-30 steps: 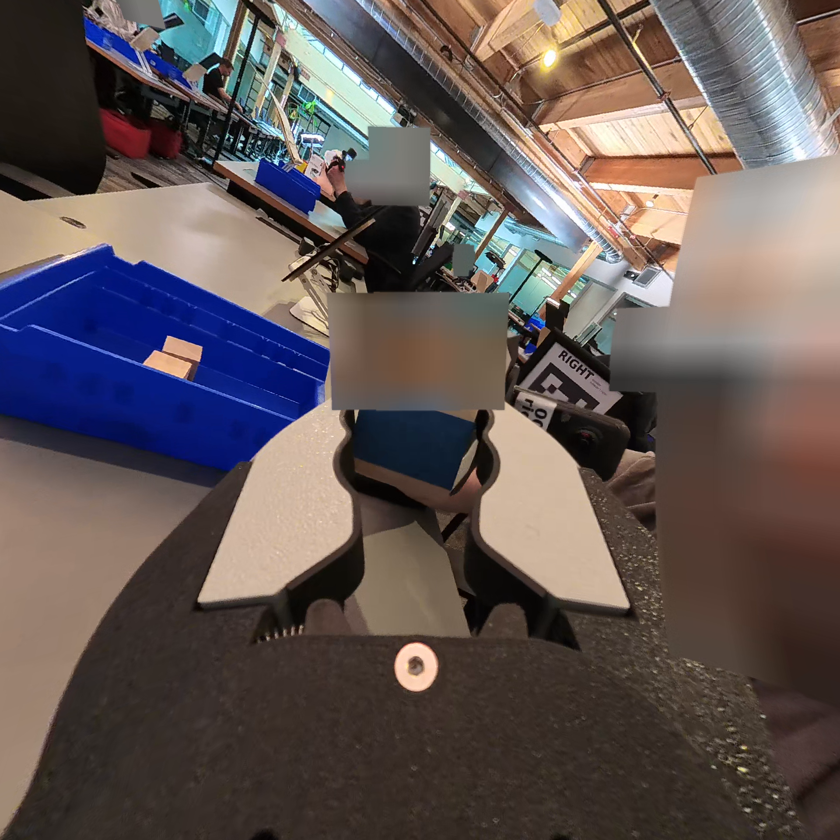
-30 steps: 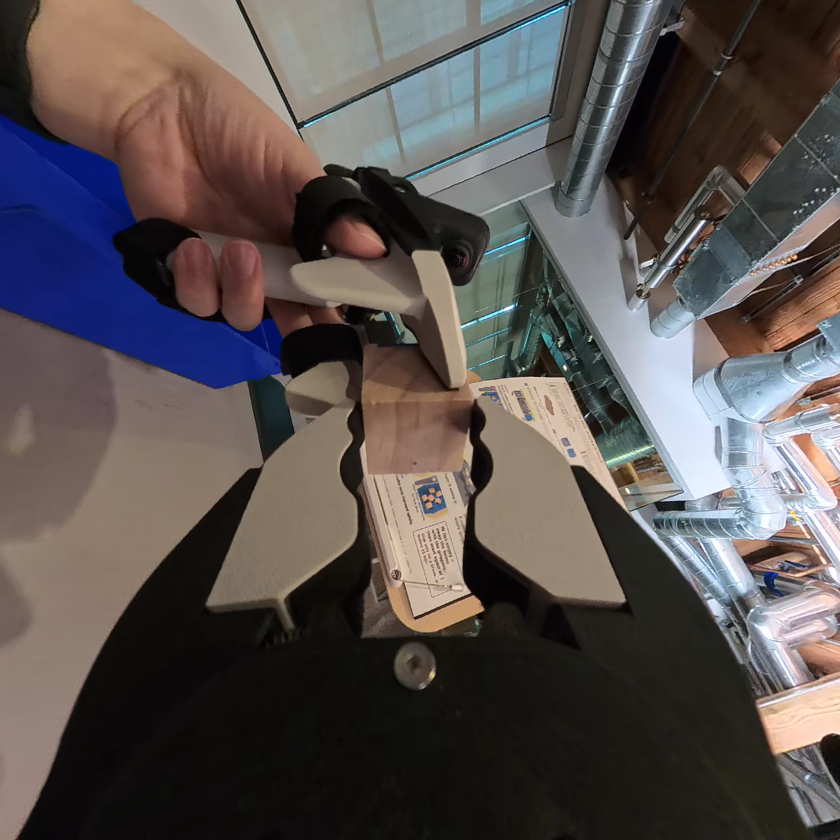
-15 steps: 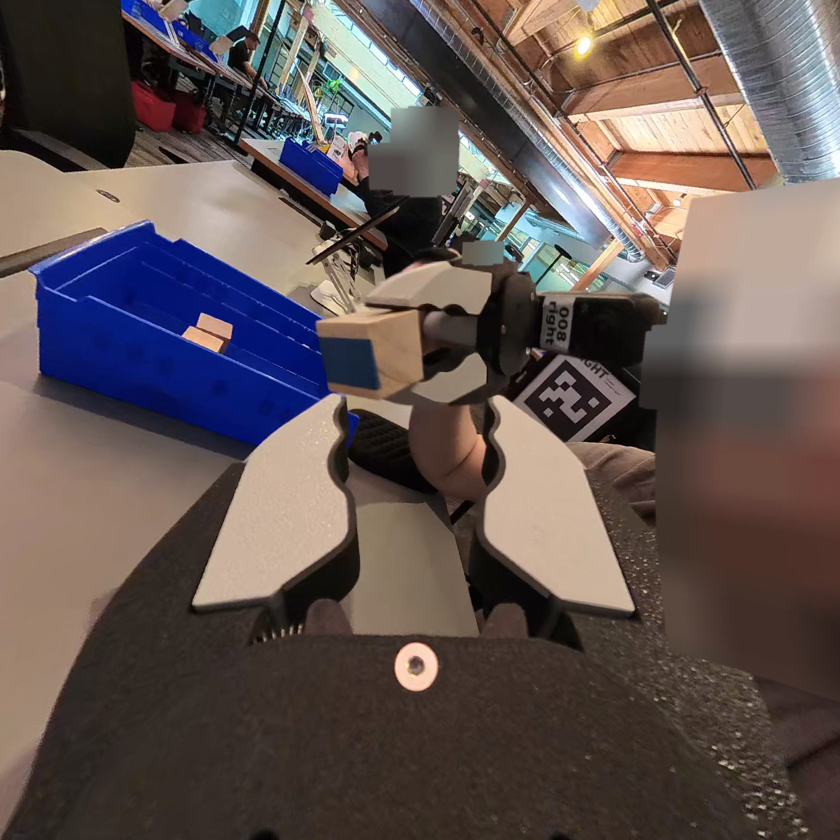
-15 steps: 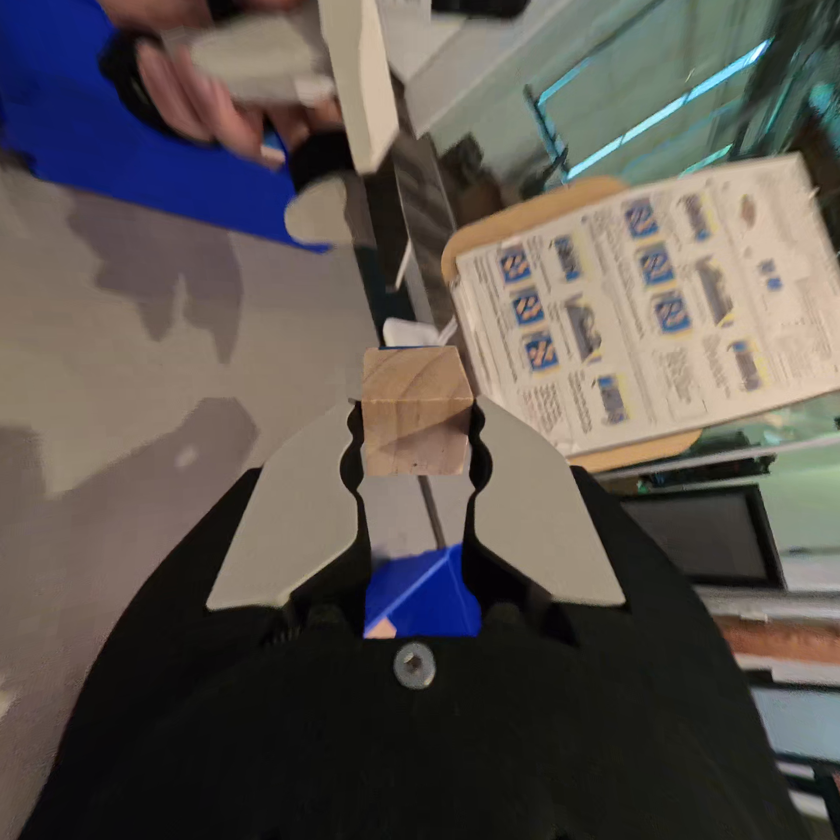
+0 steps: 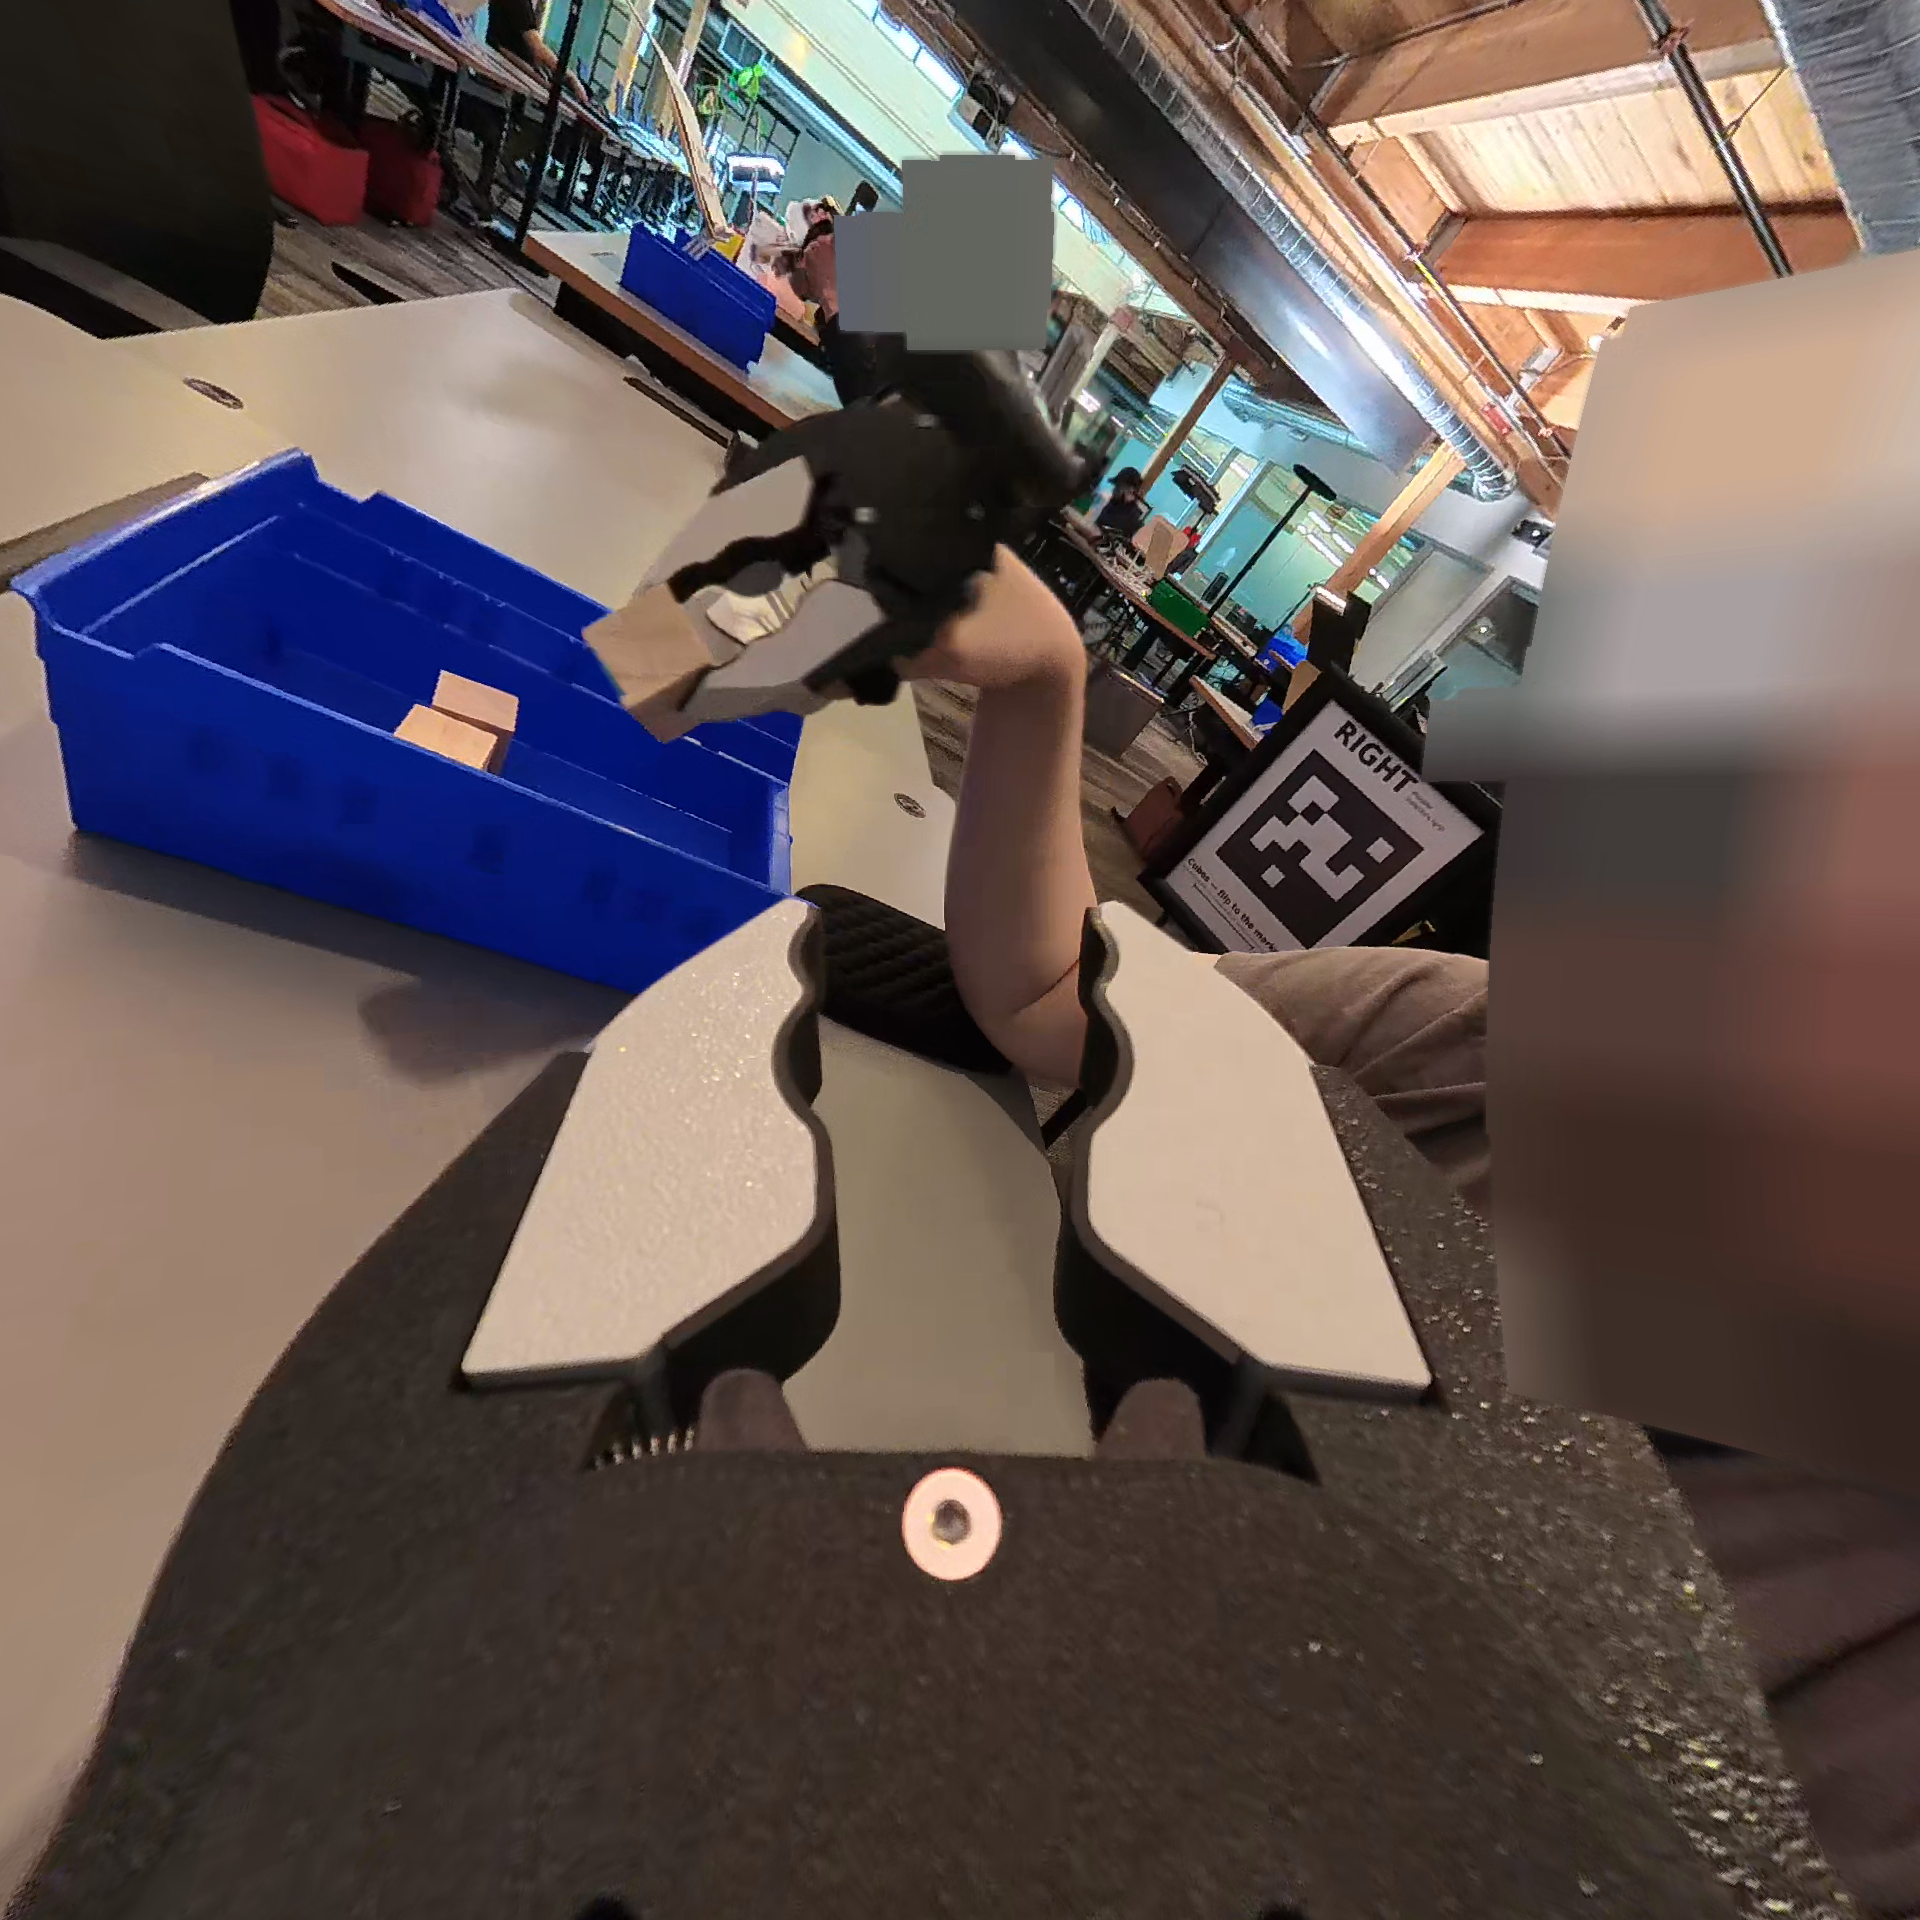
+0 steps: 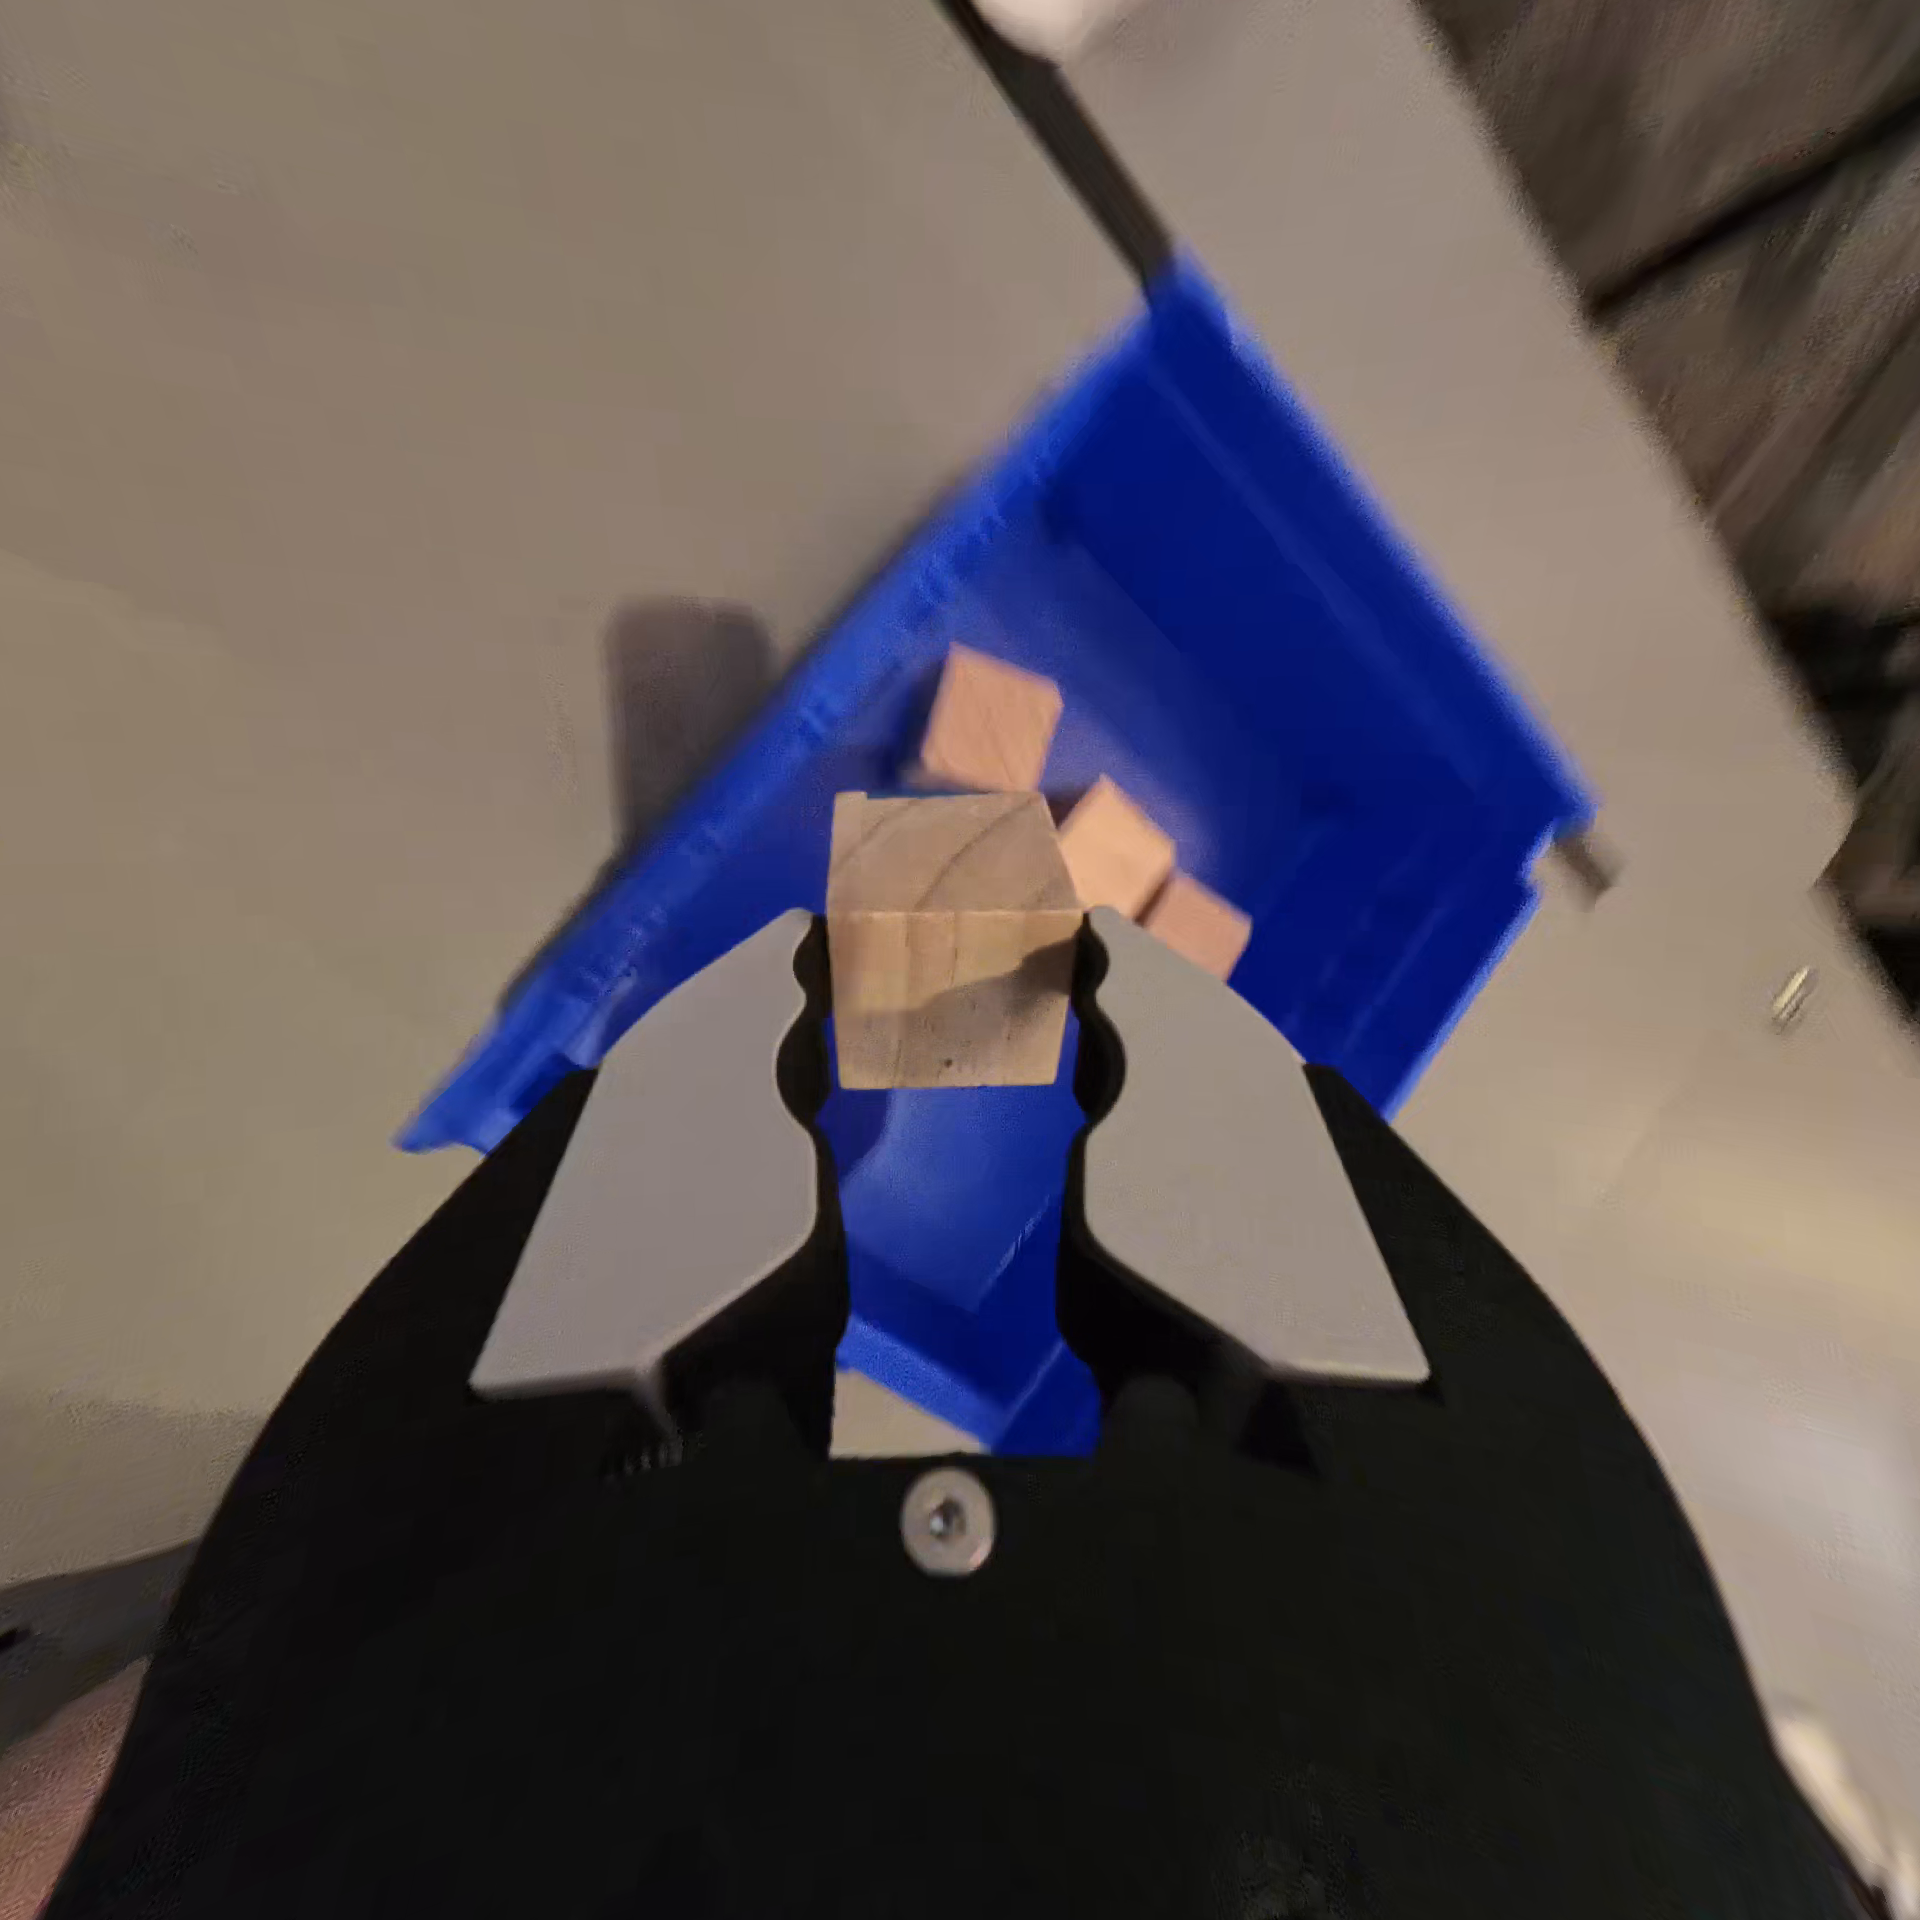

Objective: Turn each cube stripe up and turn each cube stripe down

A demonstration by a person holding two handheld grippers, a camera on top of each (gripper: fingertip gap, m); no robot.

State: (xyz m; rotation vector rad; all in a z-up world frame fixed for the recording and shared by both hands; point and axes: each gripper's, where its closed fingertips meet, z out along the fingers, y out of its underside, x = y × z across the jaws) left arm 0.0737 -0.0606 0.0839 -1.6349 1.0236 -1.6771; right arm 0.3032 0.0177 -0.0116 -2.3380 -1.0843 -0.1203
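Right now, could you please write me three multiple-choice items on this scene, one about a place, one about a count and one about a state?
1. Where is the held cube?
A. above the blue bin
B. resting on the grey table
C. between the left gripper's fingers

2. How many cubes lie inside the bin in the right wrist view?
A. one
B. three
C. six

3. What state is the left gripper in?
A. shut on a cube
B. open and holding nothing
C. shut on the bin's wall

Answers:
1. A, since the right gripper holds the cube in the air with the bin's floor behind it.
2. B, since three pale wooden cubes sit clustered on the bin's floor.
3. B, since its fingers stand apart with only the table and an arm showing between them.
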